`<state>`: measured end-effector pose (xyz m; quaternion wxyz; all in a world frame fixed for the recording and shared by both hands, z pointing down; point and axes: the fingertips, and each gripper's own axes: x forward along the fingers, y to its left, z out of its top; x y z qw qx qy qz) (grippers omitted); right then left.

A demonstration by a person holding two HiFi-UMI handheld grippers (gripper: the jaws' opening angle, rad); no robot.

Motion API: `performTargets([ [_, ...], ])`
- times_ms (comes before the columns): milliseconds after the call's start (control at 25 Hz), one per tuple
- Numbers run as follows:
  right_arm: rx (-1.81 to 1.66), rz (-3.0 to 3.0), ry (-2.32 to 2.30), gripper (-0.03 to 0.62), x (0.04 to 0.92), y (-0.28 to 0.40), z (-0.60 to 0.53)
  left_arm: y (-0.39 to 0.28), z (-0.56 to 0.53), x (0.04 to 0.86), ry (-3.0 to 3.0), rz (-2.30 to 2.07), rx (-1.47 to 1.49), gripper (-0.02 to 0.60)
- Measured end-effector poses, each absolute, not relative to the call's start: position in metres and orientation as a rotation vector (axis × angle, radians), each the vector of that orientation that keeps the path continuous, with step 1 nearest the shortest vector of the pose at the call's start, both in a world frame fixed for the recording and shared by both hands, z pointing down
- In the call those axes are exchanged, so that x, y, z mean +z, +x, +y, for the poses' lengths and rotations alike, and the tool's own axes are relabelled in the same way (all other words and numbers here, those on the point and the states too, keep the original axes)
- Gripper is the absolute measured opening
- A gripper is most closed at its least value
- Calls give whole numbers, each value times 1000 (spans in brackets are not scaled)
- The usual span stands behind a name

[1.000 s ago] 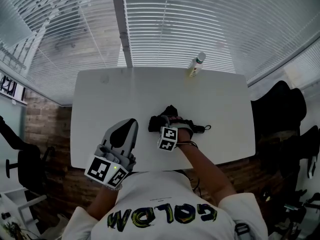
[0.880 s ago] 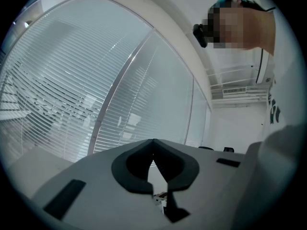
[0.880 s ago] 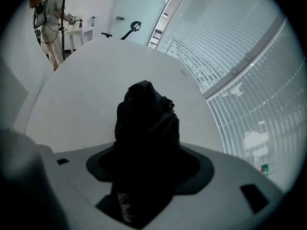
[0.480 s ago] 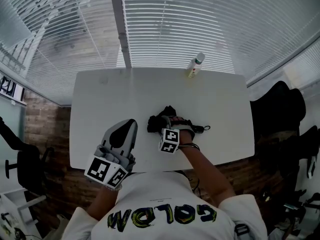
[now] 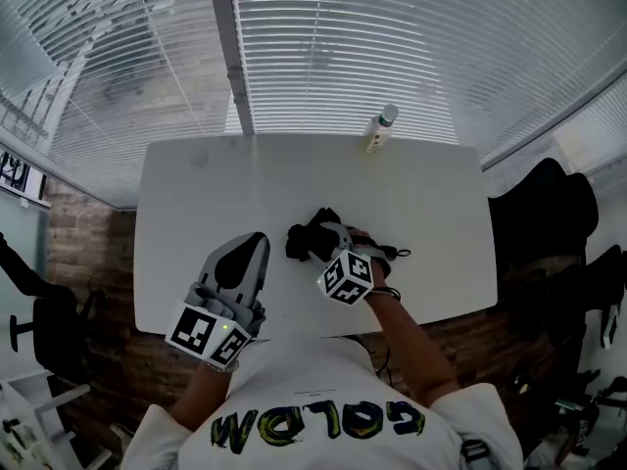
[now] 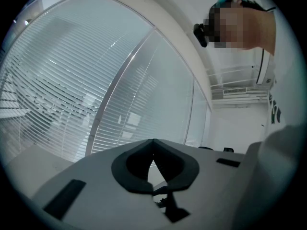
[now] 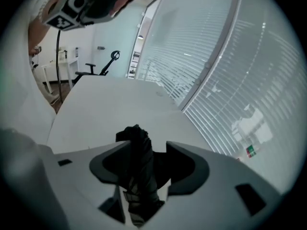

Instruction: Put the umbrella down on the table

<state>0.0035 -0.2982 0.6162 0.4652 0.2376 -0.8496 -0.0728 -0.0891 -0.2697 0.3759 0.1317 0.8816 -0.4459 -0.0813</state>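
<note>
Bottle [image 5: 380, 128] upright at far edge of white worktop [image 5: 196, 213], contents can't tell. Black folded umbrella [image 5: 302, 241] lies on worktop near its middle, well short of bottle. Right tongs [image 5: 328, 243] hang over it, angled down. In right gripper view the umbrella [image 7: 140, 176] sits between the parted jaws, closer to the left one, gap on the other side; jaws have just been closing, not pressing it. Left tongs [image 5: 250, 248] beside umbrella, apart from it, jaw tips together, nothing between.

Umbrella [image 5: 310, 241]: black matt cloth, creased. Table [image 5: 225, 189]: smooth white, faint sheen. Bottle [image 5: 380, 128]: clear plastic.
</note>
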Motion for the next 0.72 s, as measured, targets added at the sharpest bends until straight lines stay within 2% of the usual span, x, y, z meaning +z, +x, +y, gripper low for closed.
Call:
performTargets([
  [720,-6,-2601,991,139,450,11,-309,-83,-279,378,2563,-1292,-232,11],
])
